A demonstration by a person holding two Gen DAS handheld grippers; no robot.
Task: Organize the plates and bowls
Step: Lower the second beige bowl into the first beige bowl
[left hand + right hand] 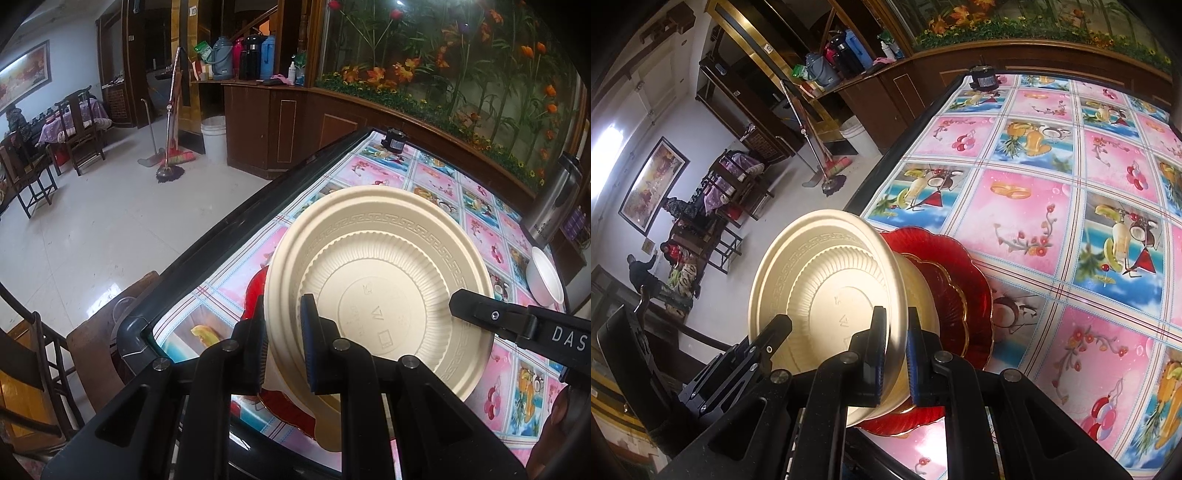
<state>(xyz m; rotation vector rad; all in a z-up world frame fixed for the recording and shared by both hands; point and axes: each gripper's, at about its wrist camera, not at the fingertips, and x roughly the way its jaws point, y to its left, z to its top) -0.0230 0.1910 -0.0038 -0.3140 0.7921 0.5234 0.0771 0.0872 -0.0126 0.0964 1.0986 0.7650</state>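
Cream-coloured and matte, the round moulded plastic plate [380, 295] fills most of what I see from the left wrist camera. Its underside faces me: a flat centre disc with embossed marks, a ring of fine radial ribs around that, then a wide rim band carrying a raised Greek-key pattern. It is tilted, held up on edge above the near corner of the table [1052, 206], which is covered in an oilcloth of pink and blue squares printed with fruit and flowers.

My left gripper [282, 347] pinches the plate's rim, one blue-padded finger on each face. My right gripper [895, 354] does the same on the opposite side of the rim, so both tools grip the one plate; in the left view the right tool's black finger tip shows across the plate's base.

Under and behind the cream plate lies a glossy red scalloped glass plate [964, 295] with a thin gold edge, resting on the oilcloth at the table's corner. Something cream sits between the two, possibly a second dish nested beneath, though the angle is too steep for me to be sure.

At the right edge of the left view a small white bowl [545, 277] stands on the table, well apart from the plates.
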